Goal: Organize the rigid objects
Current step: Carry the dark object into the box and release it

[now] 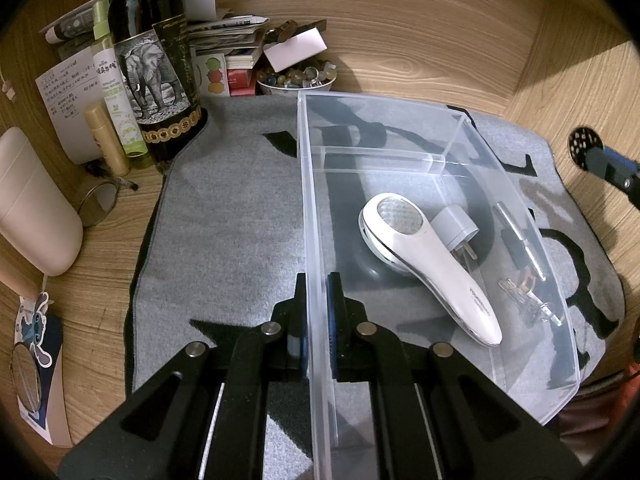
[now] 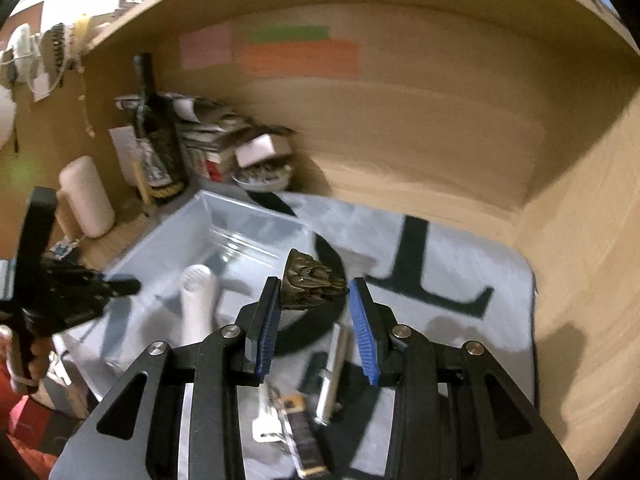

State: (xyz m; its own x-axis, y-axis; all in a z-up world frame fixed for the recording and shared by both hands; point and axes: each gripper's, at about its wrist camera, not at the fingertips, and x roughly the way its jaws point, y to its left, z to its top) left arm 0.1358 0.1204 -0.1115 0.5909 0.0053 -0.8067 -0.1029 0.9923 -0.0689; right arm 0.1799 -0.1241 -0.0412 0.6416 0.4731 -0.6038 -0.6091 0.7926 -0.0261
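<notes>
The right tool [image 2: 314, 312] pinches a small bronze-coloured ornament [image 2: 310, 286] between its blue pads [image 2: 266, 328], the ridged piece sitting at the fingertips and raised clear of the grey mat [image 2: 460, 264] below. Under the tool, inside the clear plastic bin [image 2: 224, 220], lie a silver metal cylinder [image 2: 334, 372], a set of keys [image 2: 268, 420] and a dark flat bar [image 2: 304, 436]; the view is blurred. Beyond the left pad, a white handheld fabric shaver [image 2: 198, 300] rests in the same bin.

The left tool [image 1: 316, 320] is pressed together on the bin's near wall [image 1: 310, 240], one finger outside and one inside. Just right of that grip the shaver [image 1: 424, 264] lies diagonally on the bin floor, touching a grey plug adapter [image 1: 456, 226], with the cylinder [image 1: 520, 240] and the keys [image 1: 524, 304] along the far wall.

The bin stands on the mat, which covers a wooden worktop [image 1: 100, 248]. At the back corner stand a dark wine bottle with an elephant label [image 1: 154, 68], a green spray bottle [image 1: 114, 88], stacked papers [image 1: 228, 36] and a bowl of beads [image 1: 296, 78].
</notes>
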